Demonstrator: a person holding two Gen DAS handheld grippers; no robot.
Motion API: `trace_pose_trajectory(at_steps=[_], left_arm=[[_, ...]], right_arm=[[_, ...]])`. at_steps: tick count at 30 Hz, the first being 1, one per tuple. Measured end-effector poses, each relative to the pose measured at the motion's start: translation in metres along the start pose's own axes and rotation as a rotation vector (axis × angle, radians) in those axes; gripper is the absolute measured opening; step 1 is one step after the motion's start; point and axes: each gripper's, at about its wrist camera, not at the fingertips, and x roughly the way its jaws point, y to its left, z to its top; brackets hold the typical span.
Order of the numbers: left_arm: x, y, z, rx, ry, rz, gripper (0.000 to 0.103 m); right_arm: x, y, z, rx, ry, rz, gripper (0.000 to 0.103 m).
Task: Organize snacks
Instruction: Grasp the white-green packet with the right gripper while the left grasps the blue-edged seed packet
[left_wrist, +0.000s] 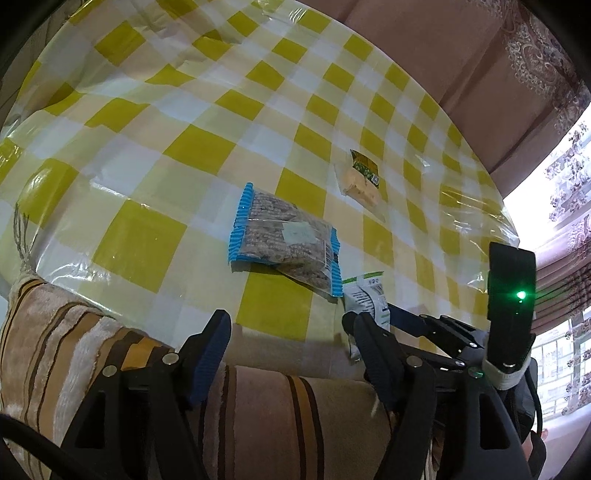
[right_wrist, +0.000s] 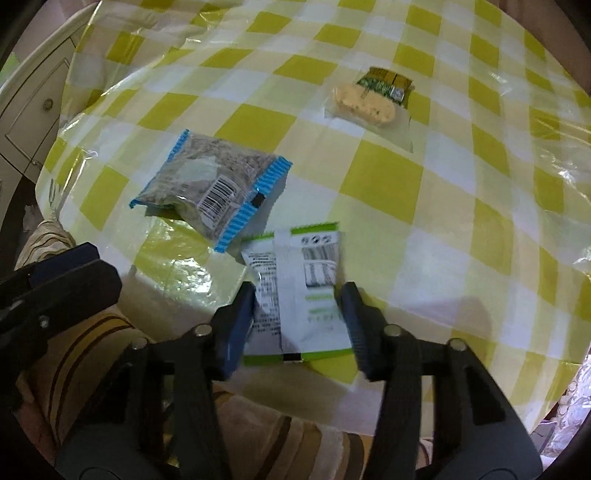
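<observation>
The right gripper (right_wrist: 297, 314) is down at the near edge of the table (right_wrist: 461, 229), and the white packet with green trim (right_wrist: 310, 295) lies flat between its two blue-padded fingers (right_wrist: 236, 325). The pads stand against the packet's two long sides, the left one overlapping its edge, but the picture is smeared there and I cannot tell whether they truly press on it or only flank it. The packet's far end reaches out past the fingertips toward the middle of the table, its near end sits just short of the table's near edge.

Just beyond that far end, toward the left edge, lies the blue-edged packet of grainy snack (right_wrist: 212, 184), tilted, its nearest corner almost touching the white packet. Well apart from both, further in toward the far right, rests the clear packet with a yellow biscuit (right_wrist: 369, 98) and a green and gold header.

The left gripper (left_wrist: 291, 332) hangs over the near edge, to the left of the right one, with its jaws apart and nothing between them; only the checked cloth and the striped cushion (left_wrist: 74, 350) below the edge show in the gap. From its side the white packet (left_wrist: 365, 299) pokes out just past its right finger, where the right gripper (left_wrist: 406, 325) meets it, and the blue-edged packet (left_wrist: 284, 240) lies ahead of the fingertips
</observation>
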Motion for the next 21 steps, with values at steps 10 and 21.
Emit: trace_pose_trajectory(at_steps=[10, 21], left_arm=[[0.028, -0.008, 0.018, -0.042, 0.063, -0.013, 0.073], [0.065, -0.021, 0.049, -0.094, 0.094, -0.009, 0.075]], right_arm=[[-0.009, -0.040, -0.005, 0.170, -0.082, -0.031, 0.046], [-0.015, -0.052, -0.007, 0.226, -0.123, -0.008, 0.046]])
